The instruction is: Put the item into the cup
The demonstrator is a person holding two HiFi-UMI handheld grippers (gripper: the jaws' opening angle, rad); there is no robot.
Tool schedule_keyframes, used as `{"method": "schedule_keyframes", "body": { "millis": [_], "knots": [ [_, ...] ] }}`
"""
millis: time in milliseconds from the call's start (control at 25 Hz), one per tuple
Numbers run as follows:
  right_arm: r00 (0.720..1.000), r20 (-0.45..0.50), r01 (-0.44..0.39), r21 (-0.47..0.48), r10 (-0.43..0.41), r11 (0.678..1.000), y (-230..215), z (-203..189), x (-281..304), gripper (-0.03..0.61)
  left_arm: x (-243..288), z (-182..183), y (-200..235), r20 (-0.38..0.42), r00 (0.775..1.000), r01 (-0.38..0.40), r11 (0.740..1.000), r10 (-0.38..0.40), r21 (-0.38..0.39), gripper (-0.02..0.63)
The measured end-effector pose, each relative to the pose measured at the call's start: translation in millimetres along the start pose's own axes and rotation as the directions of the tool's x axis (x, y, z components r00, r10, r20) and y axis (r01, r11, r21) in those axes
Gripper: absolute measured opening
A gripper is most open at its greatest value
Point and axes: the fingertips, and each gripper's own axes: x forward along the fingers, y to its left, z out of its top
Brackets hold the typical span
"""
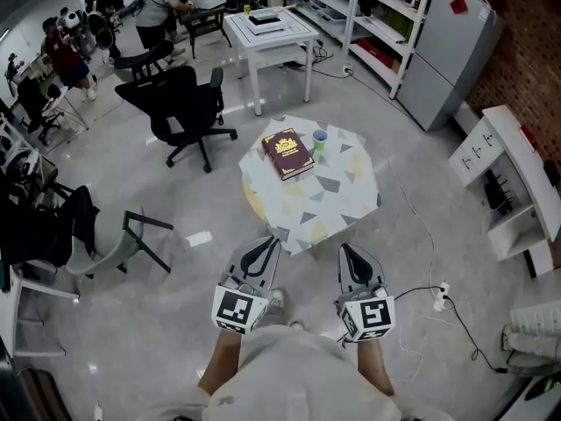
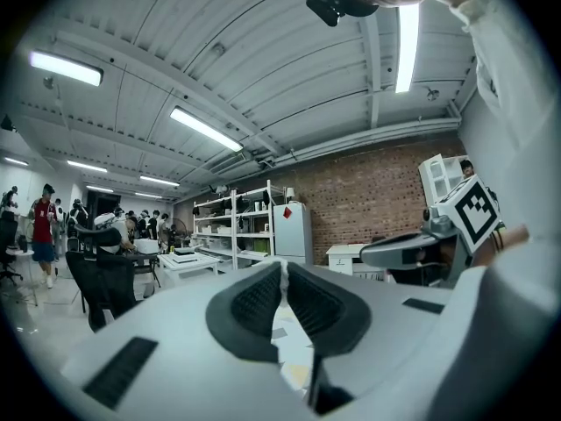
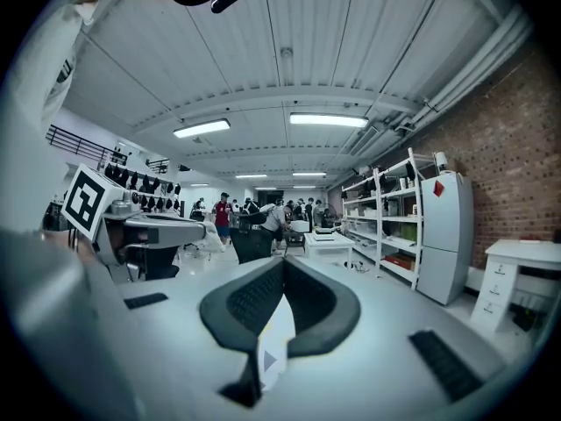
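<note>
Head view looks steeply down on a small round table [image 1: 342,202] under a patterned cloth, a little way ahead of you. The cup [image 1: 320,136] stands towards the table's far edge, with a dark red book [image 1: 287,153] just to its left. A small green shape sits against the cup's near side. It is too small to tell whether this is the item or part of the cup.

Likely trouble: the cup looks light, so a jaw brushing its rim could tip it over. The book lies so near that a reach from the left may nudge it into the cup. A cable [image 1: 427,235] trails on the floor to the right of the table and could catch your foot.

Your left gripper [image 1: 262,251] and right gripper [image 1: 351,254] hang low in front of you, well apart from the table. Each gripper view shows the ribbed pads pressed together with nothing between them, so open a gripper before you try to pick anything up
</note>
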Motion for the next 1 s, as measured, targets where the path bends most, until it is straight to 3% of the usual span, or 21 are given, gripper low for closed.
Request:
{"method": "schedule_keyframes", "body": {
  "millis": [1000],
  "knots": [
    [0.991, -0.048, 0.122, -0.067, -0.125, 0.99, 4.4, 12.1, 121.1, 0.006, 76.3, -8.3, 122.9, 0.06, 0.992, 0.111, 0.992, -0.107, -0.06, 0.029]
  ]
}}
